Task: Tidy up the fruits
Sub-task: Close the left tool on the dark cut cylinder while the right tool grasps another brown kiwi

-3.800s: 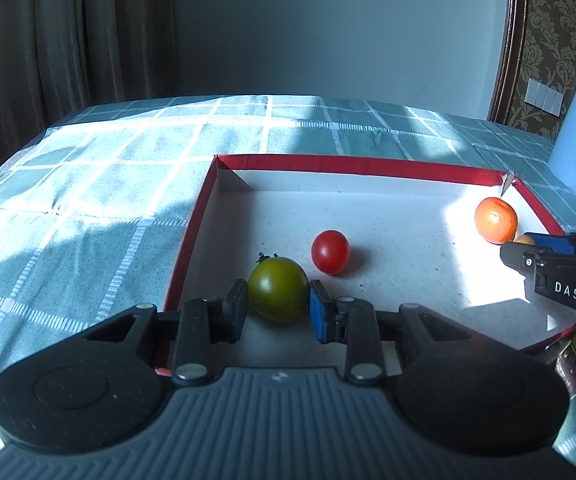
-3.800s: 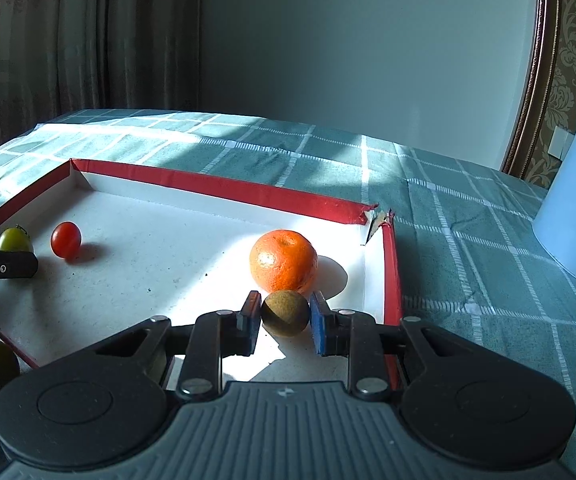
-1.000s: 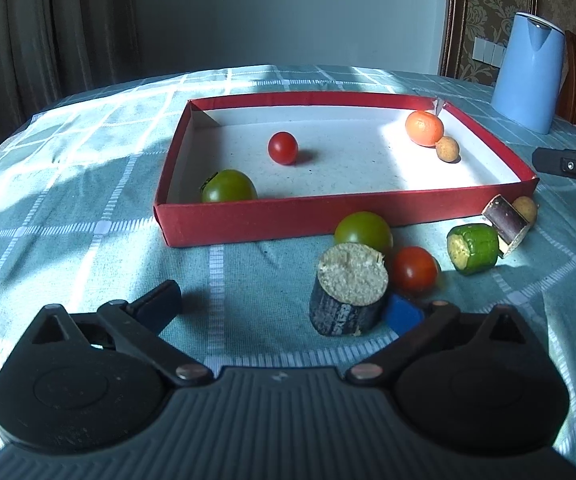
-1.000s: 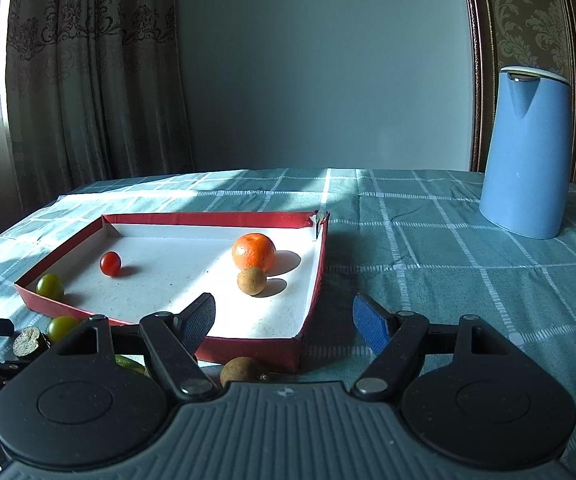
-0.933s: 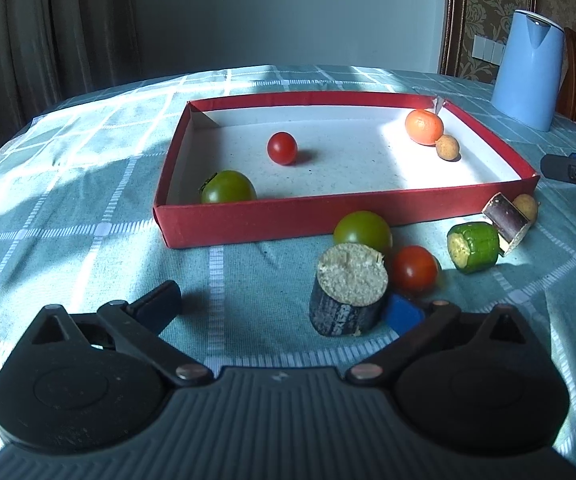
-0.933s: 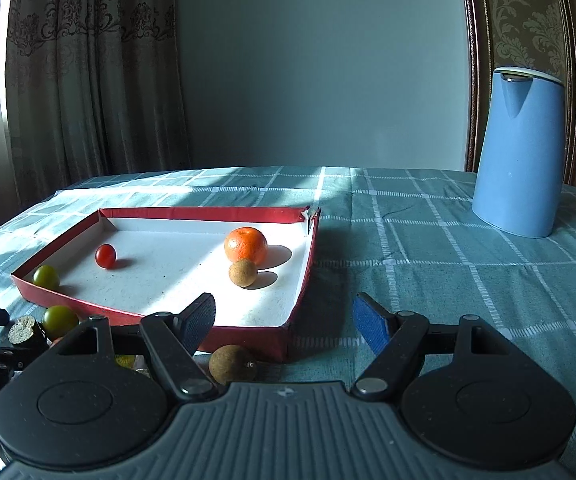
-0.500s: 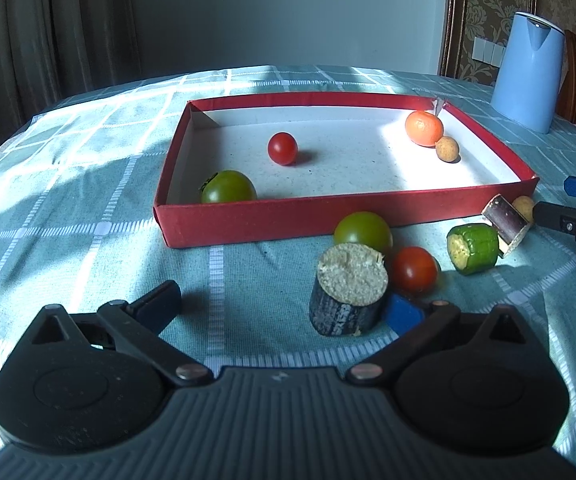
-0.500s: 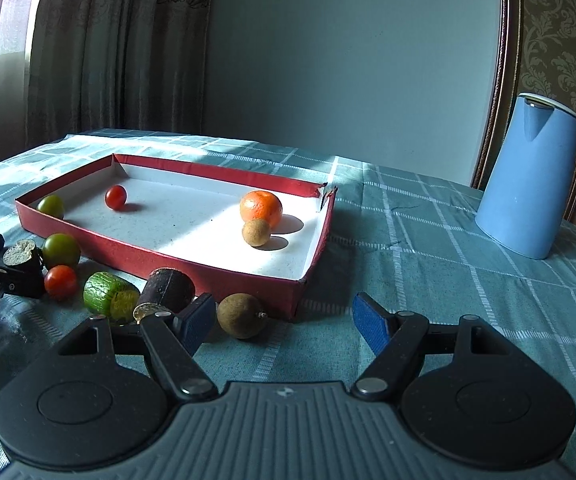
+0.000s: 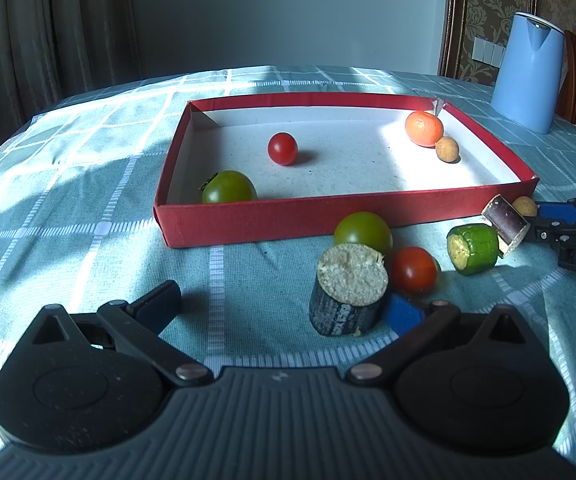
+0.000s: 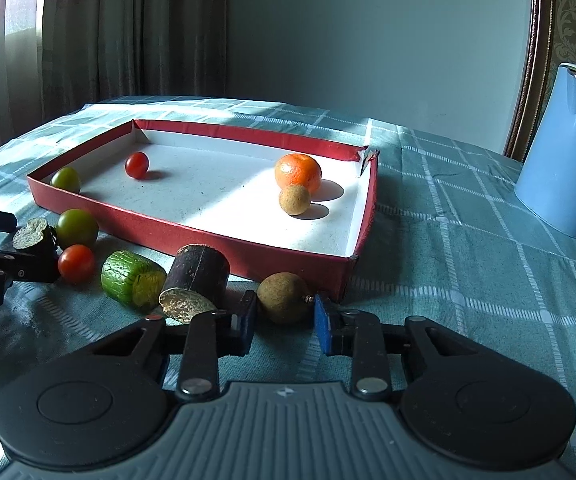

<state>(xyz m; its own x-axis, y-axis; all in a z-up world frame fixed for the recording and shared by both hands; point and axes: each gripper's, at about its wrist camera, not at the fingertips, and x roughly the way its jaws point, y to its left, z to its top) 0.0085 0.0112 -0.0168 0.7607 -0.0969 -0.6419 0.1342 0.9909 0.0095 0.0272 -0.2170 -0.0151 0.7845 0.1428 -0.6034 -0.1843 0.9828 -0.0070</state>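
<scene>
Red tray (image 10: 192, 228) on the checked teal tablecloth (image 10: 467, 240), white inside, holding four pieces: an orange (image 10: 298, 173) with a small brown fruit (image 10: 294, 199) touching its near side towards the right end, a red cherry tomato (image 10: 136, 165) nearer the middle, and a green tomato (image 10: 65, 179) against the near-left wall. Outside the tray, along its near wall: a green tomato (image 10: 76, 228), a red tomato (image 10: 76, 263), a green cut piece (image 10: 130, 278) lying on its side, a dark cut piece (image 10: 196, 278) tilted against it, and a dark stub with a pale top (image 9: 347, 290). Right gripper (image 10: 286, 320): jaws have just been closing and now sit either side of a brown round fruit (image 10: 284, 298) just beside the tray's near-right corner, pads at its flanks. Left gripper (image 9: 288, 304): jaws wide apart, the stub standing by its right pad, nothing clamped. Blue kettle (image 10: 563, 148) stands well to the right.
</scene>
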